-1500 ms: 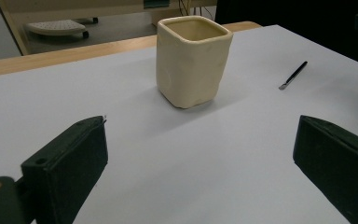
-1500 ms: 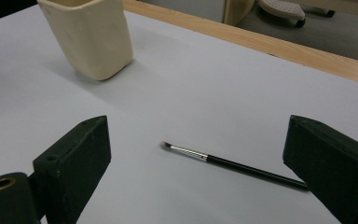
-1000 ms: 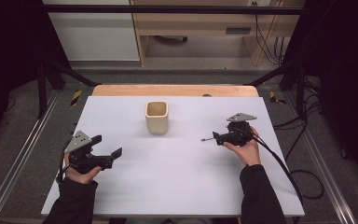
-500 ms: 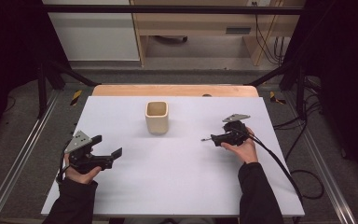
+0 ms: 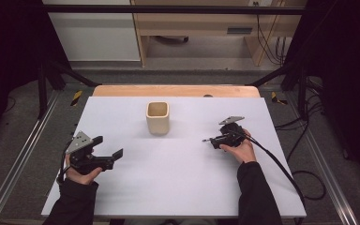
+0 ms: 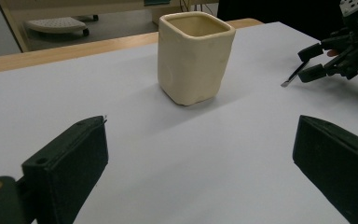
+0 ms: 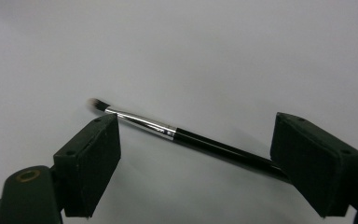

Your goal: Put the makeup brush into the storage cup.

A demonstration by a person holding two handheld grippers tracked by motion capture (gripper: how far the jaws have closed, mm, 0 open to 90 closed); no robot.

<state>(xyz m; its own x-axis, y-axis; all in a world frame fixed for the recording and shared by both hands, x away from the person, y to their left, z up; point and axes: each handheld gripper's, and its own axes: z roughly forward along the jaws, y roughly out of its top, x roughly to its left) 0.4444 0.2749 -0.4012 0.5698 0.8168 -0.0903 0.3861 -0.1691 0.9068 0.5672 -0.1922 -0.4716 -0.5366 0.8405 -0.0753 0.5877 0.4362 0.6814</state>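
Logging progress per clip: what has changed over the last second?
The right claw has slid a little leftward along the brush, jaws open either side of it, nothing clamped. The left claw, the cup and the brush stayed put.

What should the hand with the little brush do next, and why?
Probably close the right hand-held gripper on the thin black brush with a silver collar. The brush lies across the gap between the two jaws, which stand well apart, so nothing is pinching it yet. The cream square ceramic cup stands open and upright farther along the white table, a likely place for it.
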